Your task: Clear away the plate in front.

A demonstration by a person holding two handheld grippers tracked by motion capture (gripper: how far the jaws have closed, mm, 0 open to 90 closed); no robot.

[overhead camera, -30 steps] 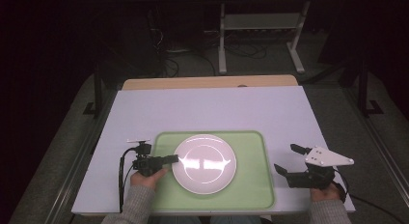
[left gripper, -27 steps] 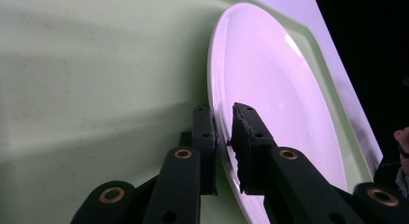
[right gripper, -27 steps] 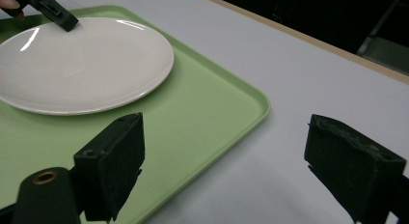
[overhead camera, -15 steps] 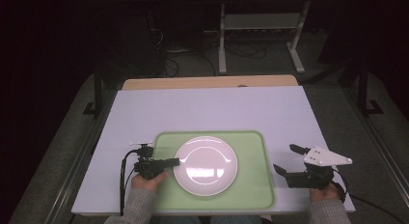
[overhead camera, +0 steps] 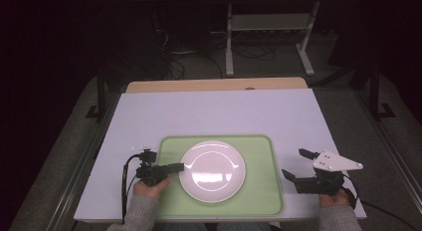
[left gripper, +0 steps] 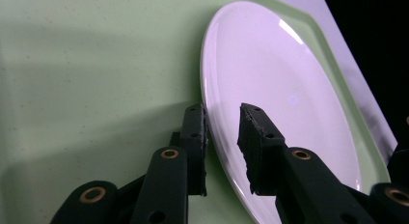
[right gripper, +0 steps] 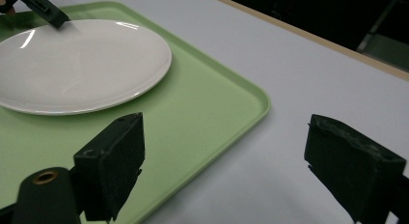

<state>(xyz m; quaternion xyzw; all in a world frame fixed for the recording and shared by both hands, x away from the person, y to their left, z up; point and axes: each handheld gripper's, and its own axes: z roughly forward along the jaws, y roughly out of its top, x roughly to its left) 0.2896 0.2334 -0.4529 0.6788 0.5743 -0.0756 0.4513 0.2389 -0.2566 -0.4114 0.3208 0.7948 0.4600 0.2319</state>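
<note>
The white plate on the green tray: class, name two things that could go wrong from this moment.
1. The left gripper has just been opening with the plate rim between its jaws; pulling back carelessly might drag the plate across the tray.
2. The right gripper waits open beside the tray's edge and could bump it when it moves in.

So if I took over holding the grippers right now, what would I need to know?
Left gripper: jaws astride the near rim of the round white plate, one under it and one over; they have just been opening, and a gap shows, so the plate is no longer pinched.
Right gripper: jaws wide open, nothing between them, beside the right edge of the light green plastic tray, above the white table.
Done: the plate lies flat in the middle of the tray.
Left: probably pull the left gripper back off the rim.
</note>
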